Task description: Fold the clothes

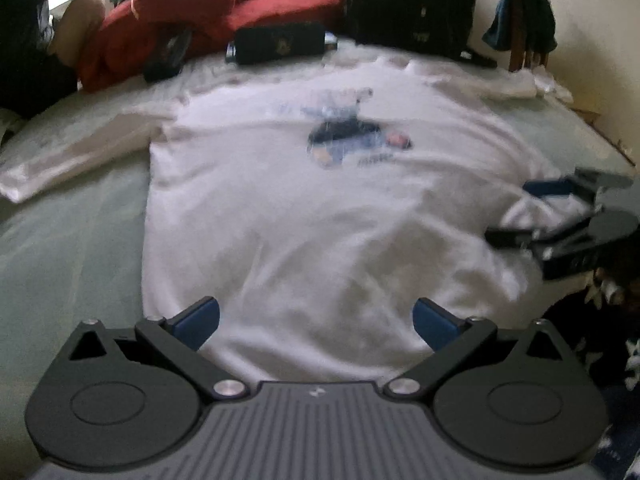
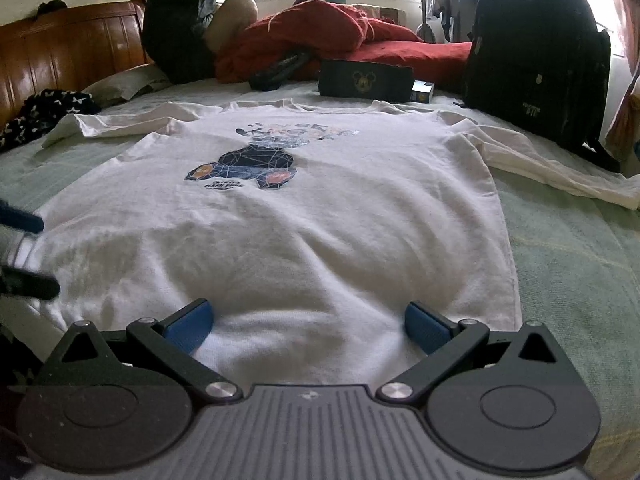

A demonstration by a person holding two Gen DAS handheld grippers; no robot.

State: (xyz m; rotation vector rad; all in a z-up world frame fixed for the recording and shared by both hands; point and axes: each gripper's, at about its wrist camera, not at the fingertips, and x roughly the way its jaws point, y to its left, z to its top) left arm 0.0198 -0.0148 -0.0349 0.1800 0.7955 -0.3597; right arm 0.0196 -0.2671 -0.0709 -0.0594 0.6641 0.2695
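A white long-sleeved shirt (image 1: 304, 208) with a dark blue print lies flat, face up, on the pale green bed, sleeves spread to both sides. It also shows in the right wrist view (image 2: 280, 220). My left gripper (image 1: 316, 322) is open and empty, just above the shirt's hem. My right gripper (image 2: 306, 326) is open and empty over the hem nearer the shirt's right edge. The right gripper also shows at the right of the left wrist view (image 1: 520, 212), open over the shirt's side. The left gripper's fingertips (image 2: 24, 220) show at the left edge of the right wrist view.
At the bed's far end lie a red blanket (image 2: 340, 36), a dark pouch (image 2: 366, 80), a black backpack (image 2: 536, 64) and a small blue box (image 2: 423, 92). A person in dark clothes (image 2: 180, 20) sits far left. A brown headboard (image 2: 60, 48) runs along the left.
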